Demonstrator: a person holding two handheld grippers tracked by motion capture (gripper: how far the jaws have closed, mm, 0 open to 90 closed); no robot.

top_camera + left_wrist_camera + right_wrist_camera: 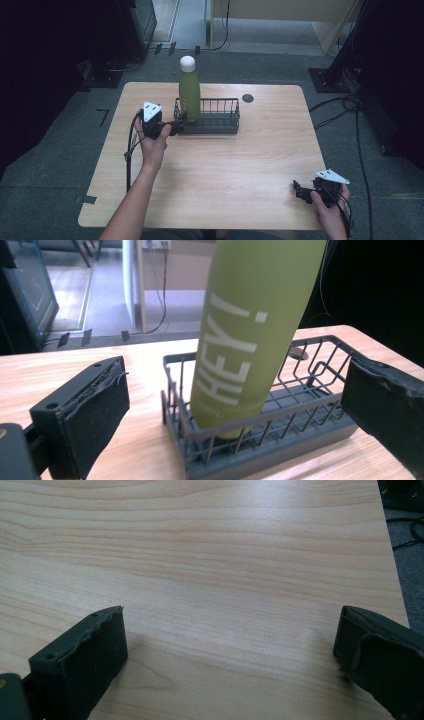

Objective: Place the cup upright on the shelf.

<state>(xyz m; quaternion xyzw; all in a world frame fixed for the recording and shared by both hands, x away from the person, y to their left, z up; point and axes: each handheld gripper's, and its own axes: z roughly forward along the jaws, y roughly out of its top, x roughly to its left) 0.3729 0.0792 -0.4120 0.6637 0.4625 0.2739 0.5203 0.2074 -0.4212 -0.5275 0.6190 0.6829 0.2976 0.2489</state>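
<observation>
Bottle [250, 330] smooth green, upright in wire basket [305, 390]; left gripper [235, 405] gaping.

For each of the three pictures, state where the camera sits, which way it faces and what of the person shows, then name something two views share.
High view: above the person's side, facing forward and down on the table; forearms, left gripper and right gripper show.
Left gripper view: rides the left gripper, facing the green bottle standing in the wire basket; its fingers show.
Right gripper view: rides the right gripper, facing bare tabletop.
Shared: high and left gripper views both show bottle and basket.
</observation>
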